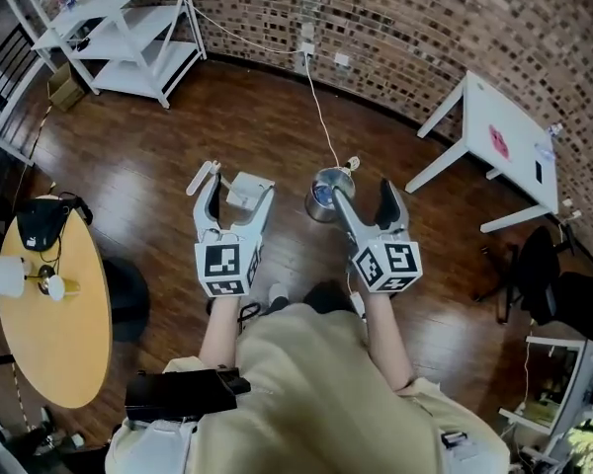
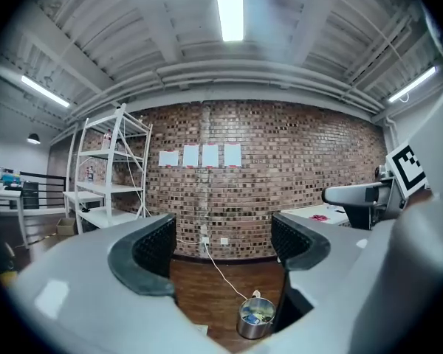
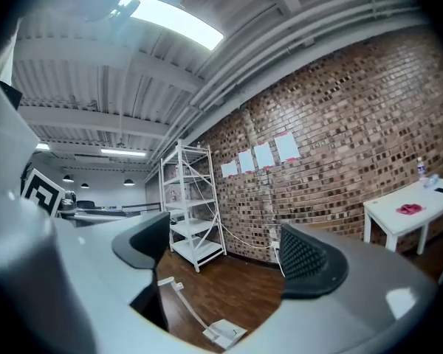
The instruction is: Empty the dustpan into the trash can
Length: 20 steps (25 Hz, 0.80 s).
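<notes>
A white dustpan (image 1: 247, 190) lies on the wooden floor ahead of me, its long handle (image 1: 204, 178) pointing left. In the right gripper view the dustpan (image 3: 225, 333) shows low between the jaws. A small metal trash can (image 1: 327, 194) with some litter inside stands just right of it; in the left gripper view the can (image 2: 256, 317) sits on the floor below the right jaw. My left gripper (image 1: 237, 192) is held level above the dustpan, open and empty. My right gripper (image 1: 364, 197) hovers beside the can, also open with nothing between its jaws.
A white shelf unit (image 1: 128, 28) stands at the back left by the brick wall. A white table (image 1: 504, 136) is at the right, a black chair (image 1: 544, 275) below it. A round wooden table (image 1: 54, 304) is at my left. A white cable (image 1: 321, 117) runs from the wall to the can.
</notes>
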Tool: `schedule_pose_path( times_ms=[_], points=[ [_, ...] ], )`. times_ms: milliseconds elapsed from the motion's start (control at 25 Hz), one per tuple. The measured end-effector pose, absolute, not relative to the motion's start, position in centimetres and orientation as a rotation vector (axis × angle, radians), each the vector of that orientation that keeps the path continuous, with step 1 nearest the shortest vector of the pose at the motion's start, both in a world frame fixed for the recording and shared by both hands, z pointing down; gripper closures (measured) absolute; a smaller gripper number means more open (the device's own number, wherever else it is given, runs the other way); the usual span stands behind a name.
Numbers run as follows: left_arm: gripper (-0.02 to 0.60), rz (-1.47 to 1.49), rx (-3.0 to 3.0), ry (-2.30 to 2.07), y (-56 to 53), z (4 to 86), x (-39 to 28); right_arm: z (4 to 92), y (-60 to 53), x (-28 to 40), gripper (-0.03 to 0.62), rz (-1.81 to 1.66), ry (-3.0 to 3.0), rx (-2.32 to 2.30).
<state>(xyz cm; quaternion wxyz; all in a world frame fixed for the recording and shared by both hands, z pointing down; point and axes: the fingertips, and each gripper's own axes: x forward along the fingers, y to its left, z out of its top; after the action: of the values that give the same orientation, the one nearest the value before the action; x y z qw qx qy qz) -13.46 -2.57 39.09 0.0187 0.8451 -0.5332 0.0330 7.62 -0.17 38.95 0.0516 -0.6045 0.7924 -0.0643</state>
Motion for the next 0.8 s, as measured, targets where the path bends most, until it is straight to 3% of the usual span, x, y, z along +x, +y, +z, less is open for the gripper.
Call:
schedule_pose_path(
  times_ms=[800],
  points=[
    [0.204,0.142,2.563,-1.761,-20.9,39.3,-3.1,37.3,-20.2,17.4,0.137,-0.125,2.476,-1.663]
  ],
)
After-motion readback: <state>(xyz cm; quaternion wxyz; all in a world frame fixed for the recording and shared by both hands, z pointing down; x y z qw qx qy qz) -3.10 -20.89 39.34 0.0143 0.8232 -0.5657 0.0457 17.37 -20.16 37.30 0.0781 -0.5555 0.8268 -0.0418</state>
